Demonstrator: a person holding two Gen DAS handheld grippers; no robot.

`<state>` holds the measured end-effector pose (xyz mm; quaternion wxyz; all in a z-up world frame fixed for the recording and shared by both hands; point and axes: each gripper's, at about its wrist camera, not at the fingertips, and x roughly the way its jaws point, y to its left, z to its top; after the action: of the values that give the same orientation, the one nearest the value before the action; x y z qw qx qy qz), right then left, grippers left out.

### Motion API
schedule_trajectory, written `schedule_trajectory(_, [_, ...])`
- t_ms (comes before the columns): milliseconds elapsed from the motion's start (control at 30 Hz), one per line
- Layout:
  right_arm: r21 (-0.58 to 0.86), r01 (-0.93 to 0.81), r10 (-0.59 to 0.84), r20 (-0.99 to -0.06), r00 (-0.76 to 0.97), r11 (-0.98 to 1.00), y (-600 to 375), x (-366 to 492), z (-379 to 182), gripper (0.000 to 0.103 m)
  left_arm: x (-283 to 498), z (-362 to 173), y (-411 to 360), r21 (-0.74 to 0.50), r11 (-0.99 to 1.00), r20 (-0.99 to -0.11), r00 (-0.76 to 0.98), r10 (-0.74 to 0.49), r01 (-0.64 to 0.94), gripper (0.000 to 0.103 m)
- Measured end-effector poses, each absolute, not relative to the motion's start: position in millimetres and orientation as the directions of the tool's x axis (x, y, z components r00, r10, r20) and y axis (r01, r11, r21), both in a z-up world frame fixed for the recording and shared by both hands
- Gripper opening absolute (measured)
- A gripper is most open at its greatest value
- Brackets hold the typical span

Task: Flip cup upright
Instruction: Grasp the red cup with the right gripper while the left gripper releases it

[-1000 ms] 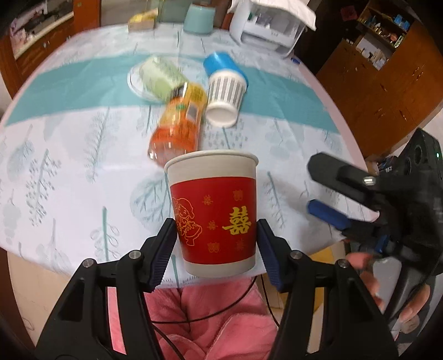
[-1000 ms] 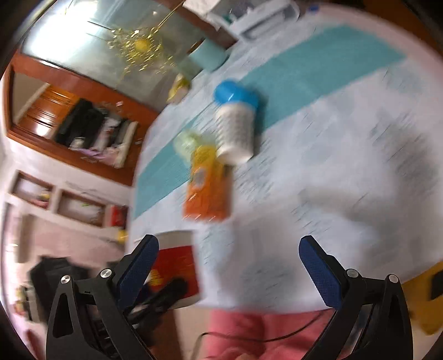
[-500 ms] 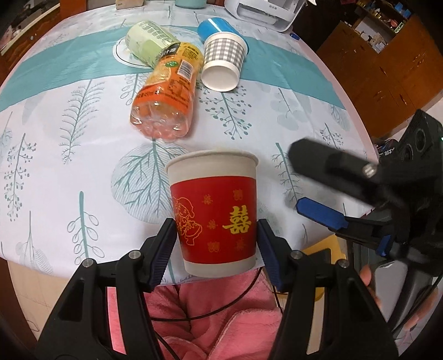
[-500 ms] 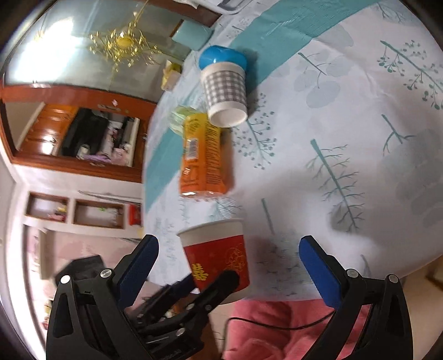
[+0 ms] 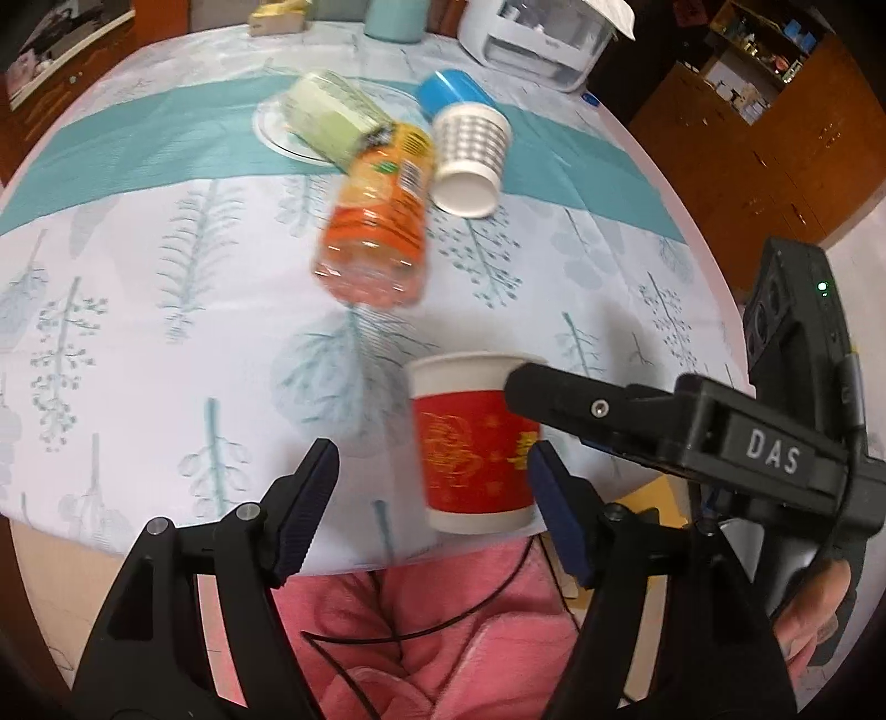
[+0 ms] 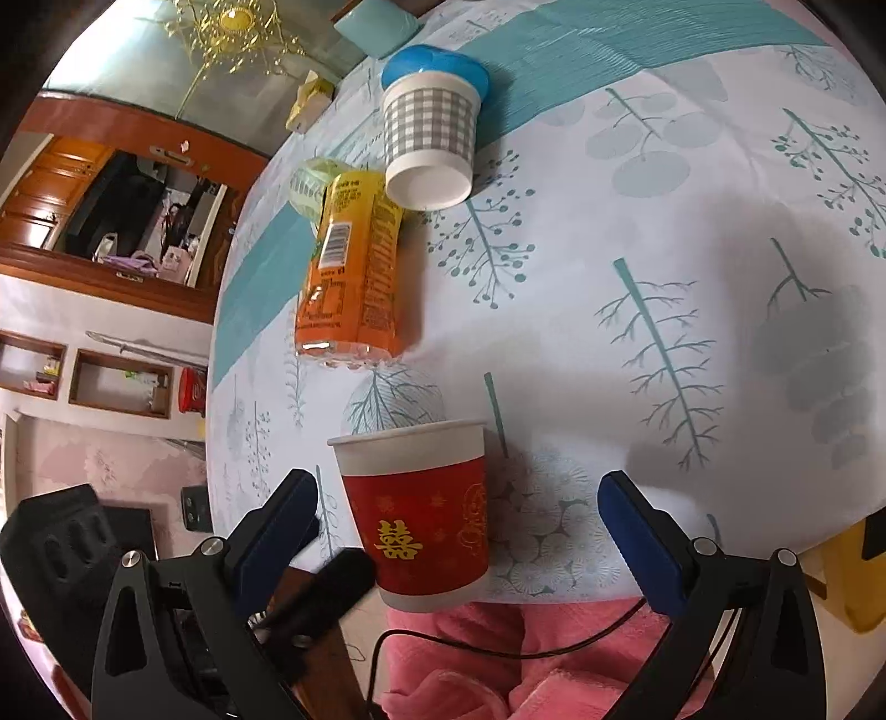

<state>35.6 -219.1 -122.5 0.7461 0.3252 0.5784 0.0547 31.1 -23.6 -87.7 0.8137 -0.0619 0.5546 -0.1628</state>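
Note:
A red paper cup (image 5: 473, 437) with gold characters stands upright, mouth up, at the near edge of the table; it also shows in the right wrist view (image 6: 423, 509). My left gripper (image 5: 432, 498) is open, its fingers apart, the right finger close beside the cup's base. My right gripper (image 6: 457, 526) is open wide with the cup between its fingers, touching neither. One right finger crosses in front of the cup's rim in the left wrist view (image 5: 598, 410).
An orange drink bottle (image 5: 379, 221) lies on its side mid-table, next to a grey checked cup (image 5: 470, 160) on its side, a blue lid (image 5: 448, 91) and a pale green container (image 5: 332, 116) on a plate. A white appliance (image 5: 537, 33) stands at the back.
My left gripper has opened and let go of the red cup, which now stands on the table. My right gripper has moved in around the cup.

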Motion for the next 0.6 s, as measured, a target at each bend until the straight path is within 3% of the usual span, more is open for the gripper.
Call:
schedule_trajectory(467, [0.426, 0.258, 0.355, -0.892, 0.279, 0.867, -182.2, 61.7, -129.3, 0.102, 45.7, -89.3, 64.8, -0.243, 0.970, -0.880, 0.421, -0.221, 0.001, 0.068])
schedule_trajectory(600, [0.423, 0.233, 0.357, -0.892, 0.277, 0.876, -173.6, 69.5, -128.5, 0.090, 53.0, -95.1, 79.2, -0.259, 0.965, -0.882, 0.417, -0.218, -0.043, 0.068])
